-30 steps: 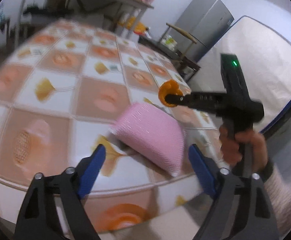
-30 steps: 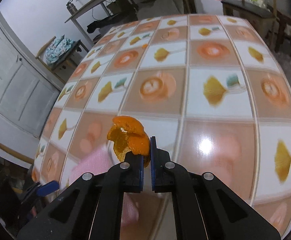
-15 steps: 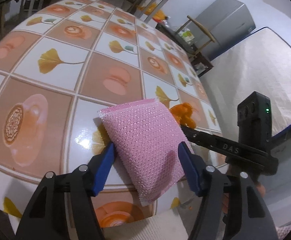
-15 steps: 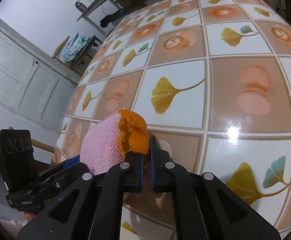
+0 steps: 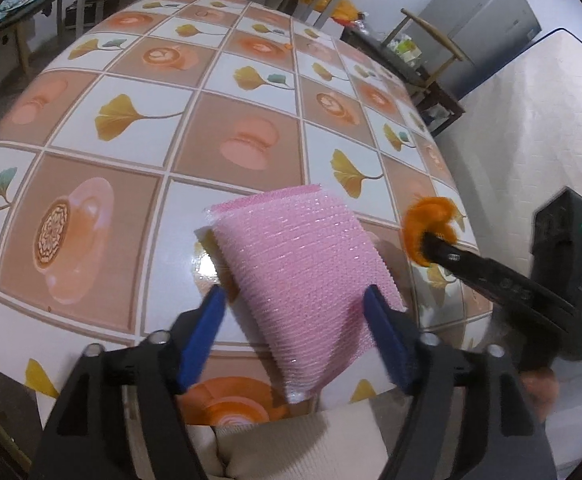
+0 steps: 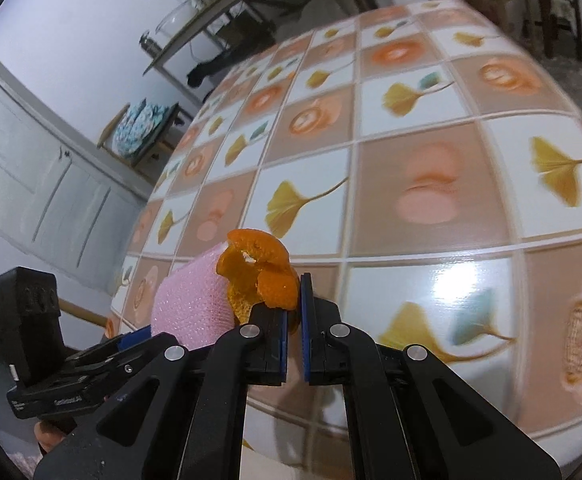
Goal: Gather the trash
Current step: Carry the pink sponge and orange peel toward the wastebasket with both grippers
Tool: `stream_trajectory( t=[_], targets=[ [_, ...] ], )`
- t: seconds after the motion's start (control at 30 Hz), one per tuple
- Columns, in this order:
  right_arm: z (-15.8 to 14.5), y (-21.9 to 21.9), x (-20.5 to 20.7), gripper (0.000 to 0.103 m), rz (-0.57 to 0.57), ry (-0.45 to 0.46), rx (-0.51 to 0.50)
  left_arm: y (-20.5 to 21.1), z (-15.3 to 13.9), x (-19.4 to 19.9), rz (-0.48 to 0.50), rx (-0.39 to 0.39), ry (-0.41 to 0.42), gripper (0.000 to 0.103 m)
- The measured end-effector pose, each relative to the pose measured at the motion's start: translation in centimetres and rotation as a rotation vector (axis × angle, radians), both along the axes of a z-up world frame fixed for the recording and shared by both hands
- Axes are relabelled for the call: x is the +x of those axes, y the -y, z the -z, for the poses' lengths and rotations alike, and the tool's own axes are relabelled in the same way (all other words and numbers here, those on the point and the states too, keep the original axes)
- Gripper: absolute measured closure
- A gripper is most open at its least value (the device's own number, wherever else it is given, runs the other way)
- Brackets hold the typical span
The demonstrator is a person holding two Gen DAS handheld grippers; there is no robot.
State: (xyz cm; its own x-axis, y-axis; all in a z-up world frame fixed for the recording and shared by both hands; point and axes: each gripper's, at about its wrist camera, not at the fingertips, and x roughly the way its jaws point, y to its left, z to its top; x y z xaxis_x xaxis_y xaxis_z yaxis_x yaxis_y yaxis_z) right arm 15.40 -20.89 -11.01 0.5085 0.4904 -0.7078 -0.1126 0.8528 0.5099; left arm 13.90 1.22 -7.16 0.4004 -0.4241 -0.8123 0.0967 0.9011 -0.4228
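- A glossy desk (image 5: 251,92) covered in brown-and-white squares printed with ginkgo leaves and coffee cups.
- Pink bubble-wrap pouch (image 5: 303,272) lies near its front edge, between the left gripper (image 5: 295,332) jaws, which have just widened; contact unclear.
- Right gripper (image 6: 293,304) jaws pinch curled orange peel (image 6: 261,276) beside the pouch.
- Grey cabinet (image 5: 479,28), white mattress (image 5: 531,140) behind.

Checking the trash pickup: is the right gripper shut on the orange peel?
Shut: right gripper pinches the orange peel between nearly touching jaws.
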Motion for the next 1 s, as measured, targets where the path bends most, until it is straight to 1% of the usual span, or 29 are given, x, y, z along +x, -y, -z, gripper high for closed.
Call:
stream_trajectory(
  t=[0.07,0.17,0.27,0.33,0.37,0.43,0.53,0.6,0.73,0.77,0.8,0.87,0.9,0.93,1.0],
  targets=[
    [-0.4,1.0,-0.6,0.099,0.021,0.012,0.006,0.3,-0.1,0.3,-0.030,0.034,-0.010,0.015],
    [-0.8,2.5,-1.6,0.099,0.054,0.024,0.013,0.9,-0.3,1.1,-0.085,0.070,-0.025,0.006],
    [-0.7,4.0,-2.7,0.099,0.087,0.026,0.028,1.9,-0.2,2.2,-0.136,0.120,-0.047,0.006],
    [-0.5,4.9,-3.4,0.099,0.109,0.023,0.040,2.5,0.0,2.7,-0.155,0.147,-0.046,0.006],
    [-0.4,5.5,-3.8,0.099,0.121,0.023,0.049,2.9,0.2,2.9,-0.166,0.168,-0.043,0.006],
    [-0.3,6.3,-4.5,0.099,0.139,0.024,0.057,3.7,0.4,3.1,-0.184,0.225,-0.008,0.006],
    [-0.2,7.7,-5.5,0.099,0.168,0.025,0.067,5.0,0.9,2.7,-0.156,0.319,0.036,0.006],
    [-0.3,8.6,-6.0,0.099,0.184,0.027,0.067,5.4,0.8,2.3,-0.142,0.356,0.076,0.006],
    [-0.1,10.2,-7.0,0.099,0.216,0.027,0.073,5.5,0.6,2.2,-0.111,0.364,0.098,0.006],
    [-0.1,10.6,-7.3,0.099,0.224,0.028,0.075,5.5,0.6,2.0,-0.103,0.360,0.100,0.007],
    [0.0,10.9,-7.6,0.099,0.232,0.029,0.079,5.5,0.5,1.9,-0.095,0.349,0.102,0.013],
    [0.0,11.8,-8.2,0.099,0.252,0.032,0.082,5.4,0.3,1.6,-0.076,0.328,0.104,0.021],
    [0.1,12.2,-8.5,0.099,0.261,0.033,0.085,5.5,0.3,1.5,-0.069,0.321,0.105,0.027],
    [0.2,12.6,-8.8,0.099,0.271,0.033,0.088,5.6,0.2,1.3,-0.061,0.309,0.107,0.032],
    [0.4,13.5,-9.4,0.099,0.294,0.035,0.090,5.8,-0.1,1.0,-0.049,0.291,0.106,0.048]
  ],
)
